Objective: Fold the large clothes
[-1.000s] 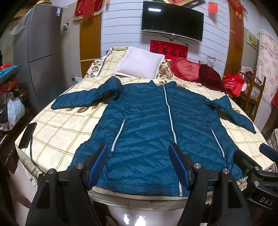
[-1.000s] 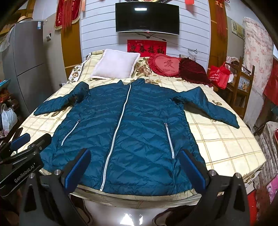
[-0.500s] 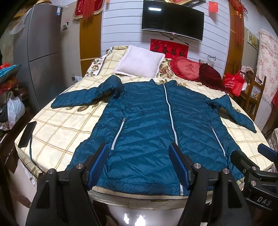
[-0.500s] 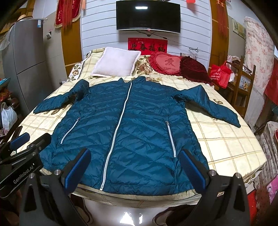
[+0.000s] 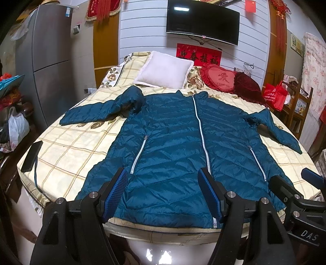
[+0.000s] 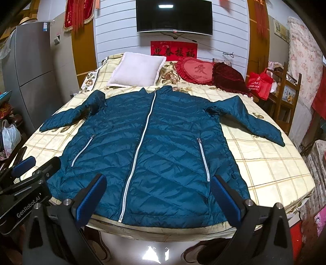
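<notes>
Jacket (image 5: 175, 146) flat on bed (image 5: 67, 146), zipped, collar far, hem nearest me. My left tongs (image 5: 163, 193) and right tongs (image 6: 159, 199) both released, empty, hovering at hem. Left sleeve (image 5: 97, 111) nearer left tongs.

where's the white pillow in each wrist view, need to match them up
Left wrist: the white pillow sits upper centre, at the head of the bed, above the jacket collar.
Right wrist: the white pillow sits upper left of centre, above the jacket's left shoulder.
Shared landmark: the wall TV.
</notes>
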Tool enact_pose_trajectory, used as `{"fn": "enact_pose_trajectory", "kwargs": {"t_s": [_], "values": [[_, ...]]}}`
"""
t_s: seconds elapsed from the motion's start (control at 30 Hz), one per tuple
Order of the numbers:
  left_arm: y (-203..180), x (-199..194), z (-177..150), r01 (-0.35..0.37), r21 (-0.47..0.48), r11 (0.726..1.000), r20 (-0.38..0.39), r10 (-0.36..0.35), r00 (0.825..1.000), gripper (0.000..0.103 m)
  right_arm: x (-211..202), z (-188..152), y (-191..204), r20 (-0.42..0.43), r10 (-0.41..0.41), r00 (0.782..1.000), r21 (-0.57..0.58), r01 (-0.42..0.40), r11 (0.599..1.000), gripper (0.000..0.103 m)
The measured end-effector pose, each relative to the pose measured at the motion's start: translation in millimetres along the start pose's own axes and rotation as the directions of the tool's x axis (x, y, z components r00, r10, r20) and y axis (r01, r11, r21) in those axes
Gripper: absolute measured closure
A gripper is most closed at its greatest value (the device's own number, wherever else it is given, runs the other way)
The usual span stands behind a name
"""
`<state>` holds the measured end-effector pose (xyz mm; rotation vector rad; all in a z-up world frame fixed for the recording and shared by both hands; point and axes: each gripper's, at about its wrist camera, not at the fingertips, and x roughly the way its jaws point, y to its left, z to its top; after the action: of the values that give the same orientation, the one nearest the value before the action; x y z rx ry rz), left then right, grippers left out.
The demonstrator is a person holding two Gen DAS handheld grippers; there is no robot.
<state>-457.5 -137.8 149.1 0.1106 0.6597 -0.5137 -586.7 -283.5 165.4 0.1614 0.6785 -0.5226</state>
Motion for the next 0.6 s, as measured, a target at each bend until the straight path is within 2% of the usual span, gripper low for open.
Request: {"fn": "enact_pose_trajectory", "kwargs": {"t_s": [0.6], "values": [[-1.0, 4.0, 0.0, -0.002, 0.004, 1.000, -0.012, 0.002, 1.000, 0.041, 6.6, -2.7, -1.5, -0.024, 0.010, 1.000, 0.005, -0.010, 1.000, 0.000]]}}
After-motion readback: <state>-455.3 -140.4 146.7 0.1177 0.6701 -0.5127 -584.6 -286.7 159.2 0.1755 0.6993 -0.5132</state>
